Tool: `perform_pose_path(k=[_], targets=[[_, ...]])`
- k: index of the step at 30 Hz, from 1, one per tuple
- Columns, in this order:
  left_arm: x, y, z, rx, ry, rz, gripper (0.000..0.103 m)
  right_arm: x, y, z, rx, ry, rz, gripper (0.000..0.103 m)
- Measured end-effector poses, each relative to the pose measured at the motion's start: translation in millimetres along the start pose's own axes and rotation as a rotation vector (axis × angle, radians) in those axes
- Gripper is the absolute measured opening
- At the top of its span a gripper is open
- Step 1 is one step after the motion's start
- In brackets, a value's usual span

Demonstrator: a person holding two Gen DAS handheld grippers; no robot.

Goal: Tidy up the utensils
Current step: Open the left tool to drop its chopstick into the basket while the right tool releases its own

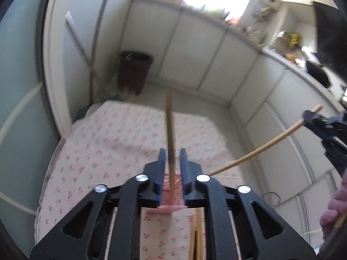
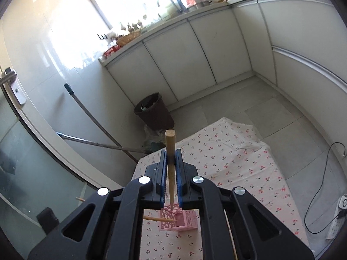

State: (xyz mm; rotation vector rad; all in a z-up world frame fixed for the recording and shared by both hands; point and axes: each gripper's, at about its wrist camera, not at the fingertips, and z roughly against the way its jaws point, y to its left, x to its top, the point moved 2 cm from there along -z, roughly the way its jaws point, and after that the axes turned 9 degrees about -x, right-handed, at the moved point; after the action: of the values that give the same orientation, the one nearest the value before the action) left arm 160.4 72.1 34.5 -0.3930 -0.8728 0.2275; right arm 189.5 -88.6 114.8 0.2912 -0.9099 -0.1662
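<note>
A pink perforated holder (image 2: pixel 180 218) stands on the cherry-print tablecloth (image 2: pixel 227 162). My right gripper (image 2: pixel 171 151) is shut on a wooden chopstick (image 2: pixel 170 143) that points steeply down, its tip just above the holder. Another chopstick (image 2: pixel 158 218) leans at the holder's left side. In the left wrist view, my left gripper (image 1: pixel 172 151) has a blurred chopstick (image 1: pixel 170 130) standing between its pads with a gap on both sides; that stick's lower end reaches the pink holder (image 1: pixel 167 208). The right gripper (image 1: pixel 312 117) shows at the right edge with its chopstick (image 1: pixel 260 149). Several loose chopsticks (image 1: pixel 196 234) lie below.
A brown waste bin (image 2: pixel 155 112) stands on the floor beyond the table's far edge, with mop handles (image 2: pixel 95 119) leaning beside it. White cabinets (image 2: pixel 195 54) line the back and right. A cable (image 2: pixel 321 173) and power strip (image 2: pixel 338 216) lie right. A purple sleeve (image 1: pixel 334 205) shows.
</note>
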Motion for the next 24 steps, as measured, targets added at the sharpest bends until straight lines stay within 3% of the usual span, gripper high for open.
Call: perform_pose_path(k=[4, 9, 13, 16, 21, 24], targets=[[12.8, 18.1, 21.4, -0.024, -0.083, 0.088, 0.032, -11.3, 9.9, -25.1, -0.014, 0.047, 0.013, 0.008], [24.6, 18.7, 43.5, -0.024, -0.155, 0.087, 0.035, -22.5, 21.4, -50.8, -0.042, 0.082, 0.034, 0.008], [24.8, 14.1, 45.6, -0.028, -0.152, 0.061, 0.036, -34.1, 32.0, -69.1, -0.033, 0.135, 0.033, 0.021], [21.1, 8.8, 47.6, -0.031, -0.148, 0.038, 0.037, -42.0, 32.8, -63.7, -0.033, 0.125, 0.049, 0.028], [8.7, -3.2, 50.8, -0.028, -0.132, 0.004, 0.056, -55.0, 21.6, -46.8, -0.078, 0.106, 0.076, 0.034], [-2.0, -9.5, 47.7, -0.011, -0.109, -0.017, 0.060, -65.7, 9.7, -38.4, -0.120, 0.101, 0.087, 0.043]])
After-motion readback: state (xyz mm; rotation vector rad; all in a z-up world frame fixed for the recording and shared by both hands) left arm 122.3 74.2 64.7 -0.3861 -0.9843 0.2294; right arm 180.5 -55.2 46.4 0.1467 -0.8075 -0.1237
